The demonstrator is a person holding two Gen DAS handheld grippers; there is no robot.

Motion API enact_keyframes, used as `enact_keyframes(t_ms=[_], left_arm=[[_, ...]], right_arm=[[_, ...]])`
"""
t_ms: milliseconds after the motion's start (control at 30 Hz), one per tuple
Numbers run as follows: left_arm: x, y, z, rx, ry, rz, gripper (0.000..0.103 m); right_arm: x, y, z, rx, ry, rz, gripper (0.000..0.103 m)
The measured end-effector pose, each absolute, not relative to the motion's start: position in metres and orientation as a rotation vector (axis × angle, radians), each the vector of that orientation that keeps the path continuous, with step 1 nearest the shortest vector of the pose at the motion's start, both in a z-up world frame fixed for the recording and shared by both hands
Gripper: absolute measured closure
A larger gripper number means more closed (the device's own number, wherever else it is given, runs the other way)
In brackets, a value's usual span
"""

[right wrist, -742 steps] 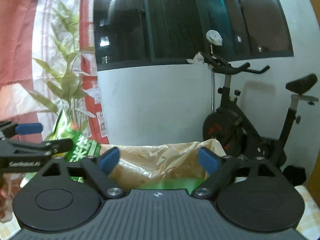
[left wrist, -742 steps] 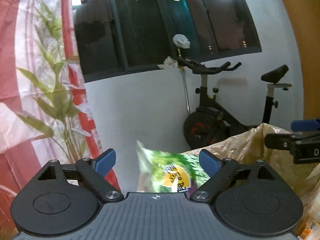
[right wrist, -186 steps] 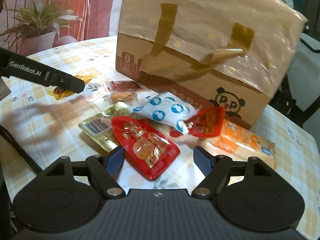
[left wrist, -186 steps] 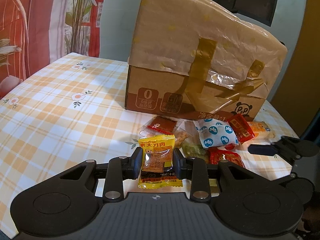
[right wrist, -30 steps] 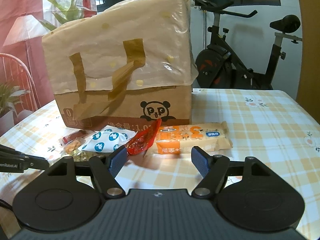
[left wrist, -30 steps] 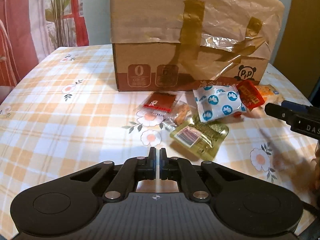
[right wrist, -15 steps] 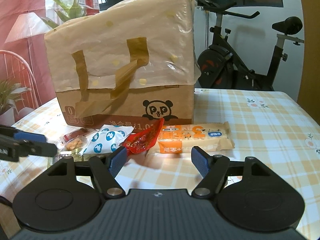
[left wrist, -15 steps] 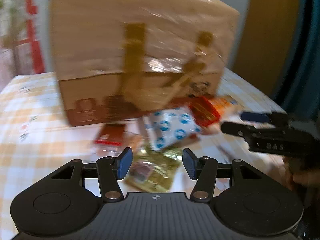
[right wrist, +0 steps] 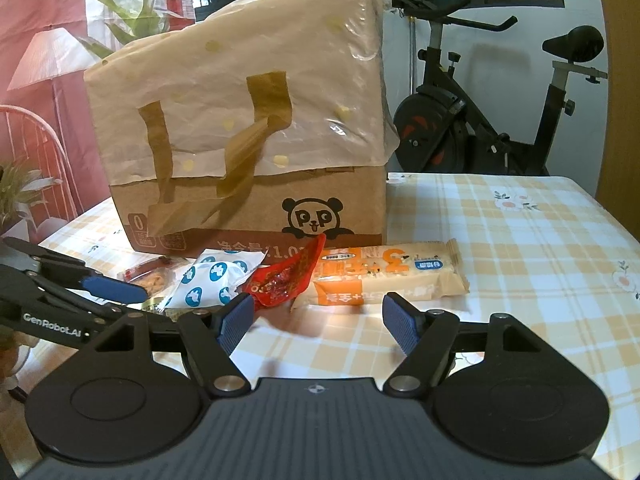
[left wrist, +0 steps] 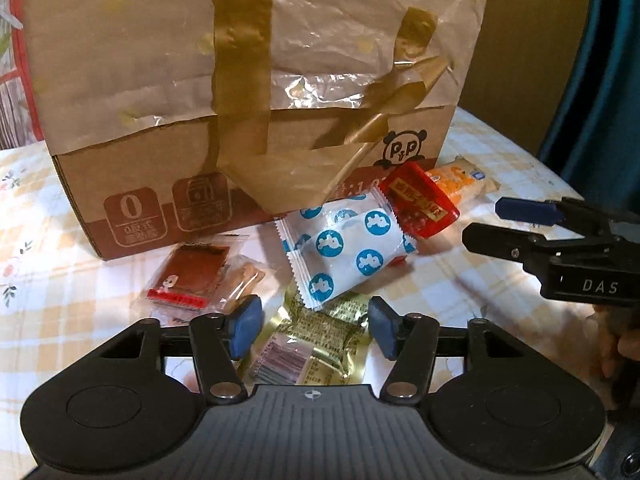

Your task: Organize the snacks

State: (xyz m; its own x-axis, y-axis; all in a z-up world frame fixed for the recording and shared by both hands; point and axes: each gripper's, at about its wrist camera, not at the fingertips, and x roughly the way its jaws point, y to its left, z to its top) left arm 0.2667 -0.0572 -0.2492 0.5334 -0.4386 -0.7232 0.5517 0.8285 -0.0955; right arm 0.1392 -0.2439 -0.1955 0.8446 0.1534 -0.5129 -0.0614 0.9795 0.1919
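Left wrist view, gold snack packet (left wrist: 316, 344) on the checked table (left wrist: 60, 304) between the opening jaws of the left gripper (left wrist: 314, 326), untouched, other snacks behind along the cardboard box (left wrist: 248, 92), right gripper (right wrist: 318, 322) agape, empty.

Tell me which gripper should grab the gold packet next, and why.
Left. The left gripper, its jaws opening, already straddles the gold packet. The right gripper is open over bare tablecloth, nearer the orange bar.

Snack packets (left wrist: 348, 252) before box (left wrist: 248, 92)
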Motion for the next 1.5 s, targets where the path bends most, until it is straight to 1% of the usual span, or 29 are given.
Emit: enact_keyframes(t_ms=[100, 200, 367, 433, 533, 600, 800, 967, 1033, 1100, 1233, 1300, 1500], left_arm=[[0.265, -0.056, -0.249, 0.122, 0.829, -0.626, 0.035], [0.259, -0.058, -0.249, 0.153, 0.828, -0.651, 0.029], [0.249, -0.07, -0.254, 0.279, 0.789, -0.632, 0.028], [0.249, -0.071, -0.254, 0.275, 0.788, -0.616, 0.027], [0.249, -0.072, -0.253, 0.269, 0.785, -0.604, 0.03], [0.248, -0.069, -0.25, 0.265, 0.778, -0.594, 0.045], [0.234, -0.054, -0.241, 0.193, 0.777, -0.522, 0.05], [0.217, -0.037, -0.235, 0.121, 0.751, -0.456, 0.05], [0.211, -0.031, -0.231, 0.101, 0.728, -0.44, 0.05], [0.207, -0.028, -0.228, 0.076, 0.709, -0.43, 0.05], [0.2, -0.025, -0.223, 0.048, 0.668, -0.422, 0.05], [0.198, -0.024, -0.222, 0.024, 0.656, -0.428, 0.05], [0.2, -0.018, -0.223, -0.033, 0.657, -0.422, 0.05]], right_arm=[[0.14, -0.245, -0.196, 0.179, 0.555, 0.112, 0.029], [0.14, -0.245, -0.196, 0.182, 0.556, 0.112, 0.029], [0.14, -0.245, -0.196, 0.183, 0.558, 0.111, 0.029], [0.14, -0.245, -0.196, 0.184, 0.558, 0.111, 0.029], [0.141, -0.245, -0.196, 0.182, 0.56, 0.111, 0.029], [0.14, -0.244, -0.196, 0.182, 0.561, 0.111, 0.029], [0.141, -0.244, -0.197, 0.187, 0.561, 0.11, 0.029], [0.139, -0.244, -0.196, 0.184, 0.555, 0.113, 0.03], [0.139, -0.243, -0.196, 0.183, 0.552, 0.116, 0.033], [0.138, -0.243, -0.196, 0.182, 0.554, 0.12, 0.039], [0.138, -0.242, -0.196, 0.176, 0.552, 0.136, 0.048], [0.139, -0.243, -0.195, 0.2, 0.569, 0.144, 0.057], [0.155, -0.259, -0.192, 0.398, 0.646, 0.193, 0.061]])
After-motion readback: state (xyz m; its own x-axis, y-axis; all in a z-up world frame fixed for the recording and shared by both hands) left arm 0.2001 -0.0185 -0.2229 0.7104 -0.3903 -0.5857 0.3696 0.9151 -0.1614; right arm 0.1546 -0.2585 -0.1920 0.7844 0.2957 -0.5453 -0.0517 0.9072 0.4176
